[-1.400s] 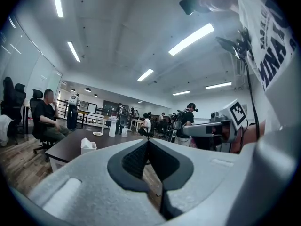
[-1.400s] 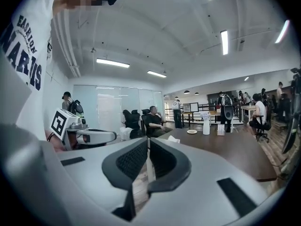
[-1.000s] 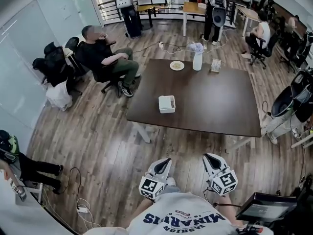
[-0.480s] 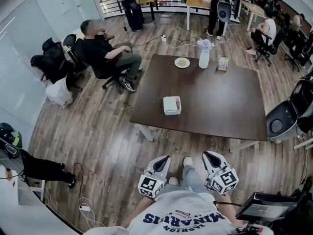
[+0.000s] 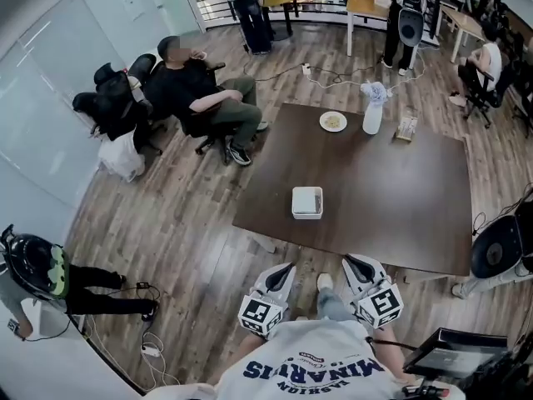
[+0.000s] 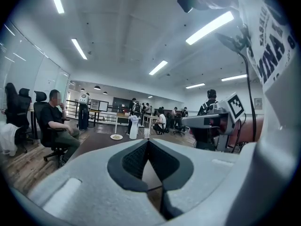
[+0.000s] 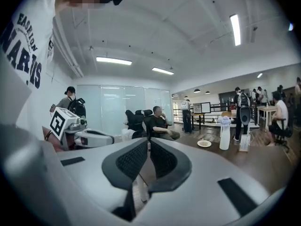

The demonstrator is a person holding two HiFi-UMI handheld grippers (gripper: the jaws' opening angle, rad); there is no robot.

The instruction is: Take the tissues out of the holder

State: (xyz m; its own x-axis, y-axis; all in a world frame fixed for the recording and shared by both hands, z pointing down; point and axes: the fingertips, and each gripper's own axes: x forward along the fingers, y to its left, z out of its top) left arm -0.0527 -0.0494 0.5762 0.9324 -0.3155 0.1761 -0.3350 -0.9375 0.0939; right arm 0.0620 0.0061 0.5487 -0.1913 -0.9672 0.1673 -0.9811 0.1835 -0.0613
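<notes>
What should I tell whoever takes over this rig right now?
Grippers: left gripper and right gripper are both shut and empty, held close to the body, short of the table.
Things: a white box sits near the table's near edge. A tall white container with crumpled white material on top stands at the far edge, beside a plate. I cannot tell from here which of the two is the tissue holder.
Done: nothing; no tissue is out.
Left: step up to the table, open a gripper, pull the tissues out.
</notes>
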